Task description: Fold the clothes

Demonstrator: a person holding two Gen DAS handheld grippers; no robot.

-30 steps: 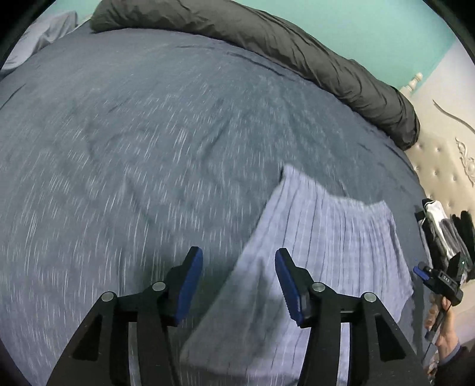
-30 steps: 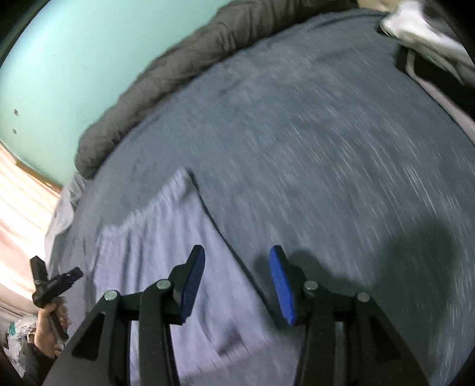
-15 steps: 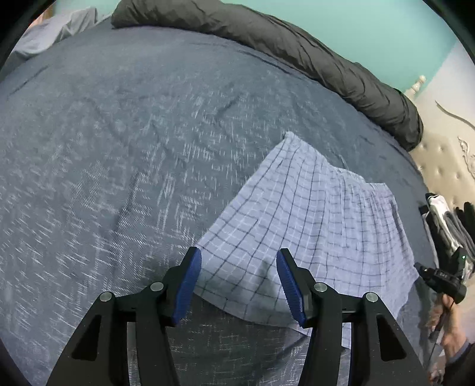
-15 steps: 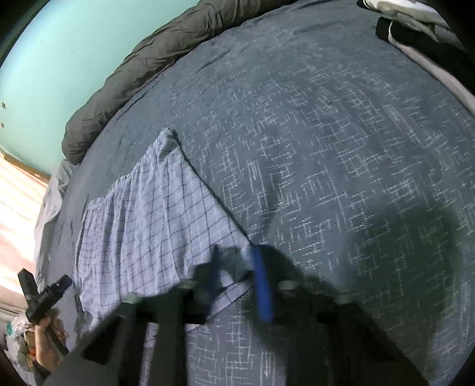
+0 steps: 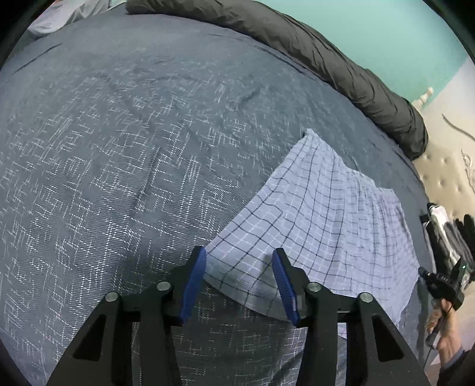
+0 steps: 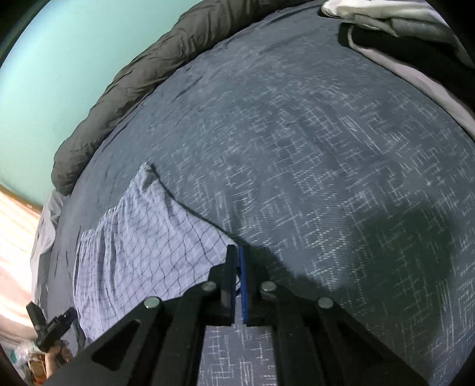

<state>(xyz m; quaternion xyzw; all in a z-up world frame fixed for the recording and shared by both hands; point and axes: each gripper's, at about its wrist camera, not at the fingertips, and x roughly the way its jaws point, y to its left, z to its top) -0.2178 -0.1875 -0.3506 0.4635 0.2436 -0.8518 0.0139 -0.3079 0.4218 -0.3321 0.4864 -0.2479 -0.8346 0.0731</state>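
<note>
Right tool (image 6: 238,258) clamping checked shorts (image 6: 142,246) corner, left tool (image 5: 239,267) wide apart over hem

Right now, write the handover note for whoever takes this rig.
Left gripper: open, fingers astride the near corner of the checked garment, nothing gripped.
Right gripper: shut on the garment's other near corner.
The garment lies spread flat on the dark bedspread; a pile of other clothes sits at the far edge.
Done: one corner gripped. Left: close the left, then probably lift and fold.
</note>
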